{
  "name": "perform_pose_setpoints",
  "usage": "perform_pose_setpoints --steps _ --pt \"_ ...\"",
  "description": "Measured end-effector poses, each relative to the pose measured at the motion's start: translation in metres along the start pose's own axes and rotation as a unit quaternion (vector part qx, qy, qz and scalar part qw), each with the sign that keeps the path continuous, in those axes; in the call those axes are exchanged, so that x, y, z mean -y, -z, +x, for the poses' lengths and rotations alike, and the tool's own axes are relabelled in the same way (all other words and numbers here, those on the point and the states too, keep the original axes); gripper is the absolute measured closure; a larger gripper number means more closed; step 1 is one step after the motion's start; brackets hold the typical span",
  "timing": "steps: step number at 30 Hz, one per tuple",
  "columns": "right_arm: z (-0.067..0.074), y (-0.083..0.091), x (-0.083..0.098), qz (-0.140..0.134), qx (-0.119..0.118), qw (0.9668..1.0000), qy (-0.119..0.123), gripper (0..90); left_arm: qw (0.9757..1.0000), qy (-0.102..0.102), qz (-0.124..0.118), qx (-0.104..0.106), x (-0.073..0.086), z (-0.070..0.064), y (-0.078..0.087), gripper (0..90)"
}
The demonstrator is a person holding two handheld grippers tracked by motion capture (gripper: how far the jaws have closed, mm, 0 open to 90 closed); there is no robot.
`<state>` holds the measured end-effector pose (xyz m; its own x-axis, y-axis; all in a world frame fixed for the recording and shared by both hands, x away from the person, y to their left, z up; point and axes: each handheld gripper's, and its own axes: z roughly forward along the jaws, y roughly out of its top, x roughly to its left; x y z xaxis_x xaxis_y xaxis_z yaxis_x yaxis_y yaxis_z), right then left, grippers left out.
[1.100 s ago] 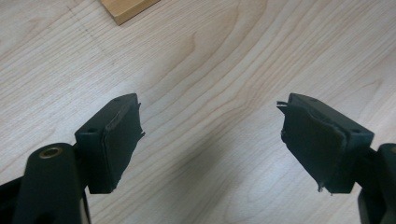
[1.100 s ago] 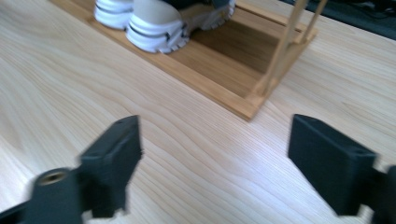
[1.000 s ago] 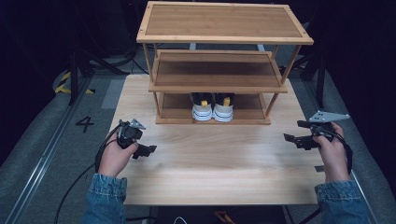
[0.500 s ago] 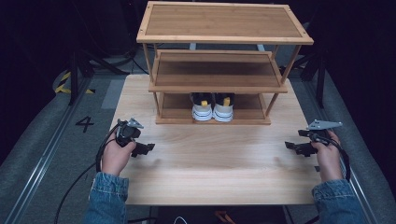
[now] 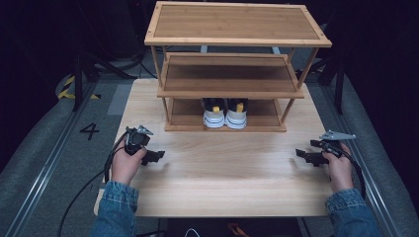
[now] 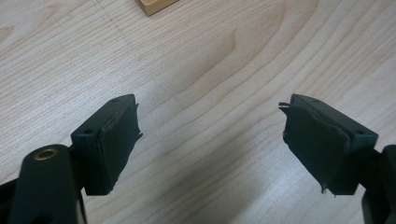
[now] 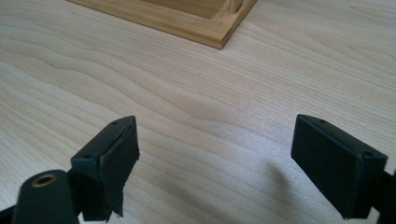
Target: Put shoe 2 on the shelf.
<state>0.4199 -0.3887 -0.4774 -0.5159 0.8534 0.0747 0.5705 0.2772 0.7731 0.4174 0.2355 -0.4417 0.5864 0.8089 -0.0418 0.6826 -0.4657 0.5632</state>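
bamboo three-tier shoe rack (image 5: 232, 74) stands at the far middle of the pale wooden table (image 5: 222, 182), and a pair of white sneakers with yellow-and-black heels (image 5: 226, 112) sits side by side on its lowest shelf, heels facing out, probably for an easy grab. left gripper (image 5: 150, 157) rests low off the rack's near-left corner and right gripper (image 5: 309, 156) off its near-right, both with jaws spread wide over bare wood, holding nothing. compared with a second ago, both hands have sunk nearer the table and slightly back from the rack.

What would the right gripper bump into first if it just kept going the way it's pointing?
Probably the bare tabletop: the open right gripper tilts down toward it. The shoe rack's base corner lies farther ahead, though depth is unclear.
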Motion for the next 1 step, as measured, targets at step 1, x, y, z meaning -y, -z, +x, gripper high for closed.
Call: perform_pose_setpoints --steps 1 --pt "0.0002 0.0007 -0.0001 -0.001 0.003 1.0000 -0.002 15.6 1.0000 0.004 -0.002 -0.001 -0.0004 0.0000 -0.0016 18.6"
